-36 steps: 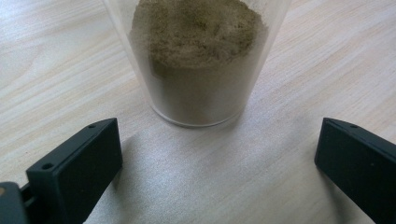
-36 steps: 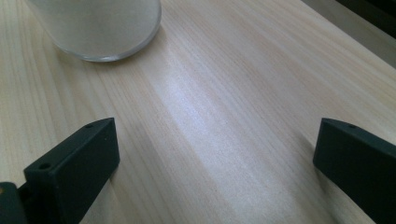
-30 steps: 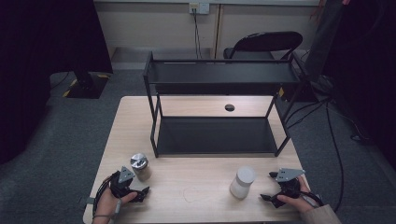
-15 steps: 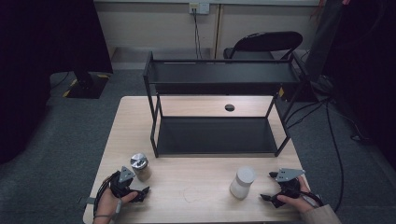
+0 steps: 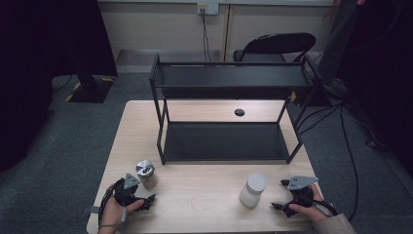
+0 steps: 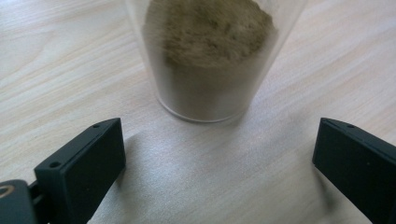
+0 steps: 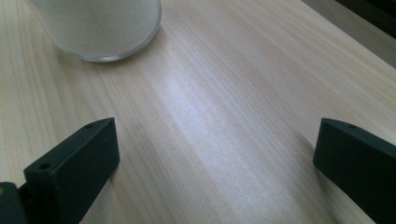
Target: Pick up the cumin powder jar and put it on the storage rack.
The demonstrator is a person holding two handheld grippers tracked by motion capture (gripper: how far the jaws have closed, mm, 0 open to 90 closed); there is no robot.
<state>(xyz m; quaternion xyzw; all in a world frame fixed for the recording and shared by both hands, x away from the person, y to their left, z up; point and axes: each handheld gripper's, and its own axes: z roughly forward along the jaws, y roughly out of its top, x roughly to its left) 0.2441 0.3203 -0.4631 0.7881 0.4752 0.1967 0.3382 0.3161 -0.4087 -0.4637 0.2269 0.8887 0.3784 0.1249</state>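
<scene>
Now two jars: brown-powder jar (image 5: pixel 145 174), white jar (image 5: pixel 253 190); one shelf rack (image 5: pixel 229 114).

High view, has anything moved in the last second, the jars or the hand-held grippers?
Nothing visibly changed. The left hand-held gripper sits open beside the brown-powder jar, the right hand-held gripper open beside the white jar, neither gripping.
</scene>
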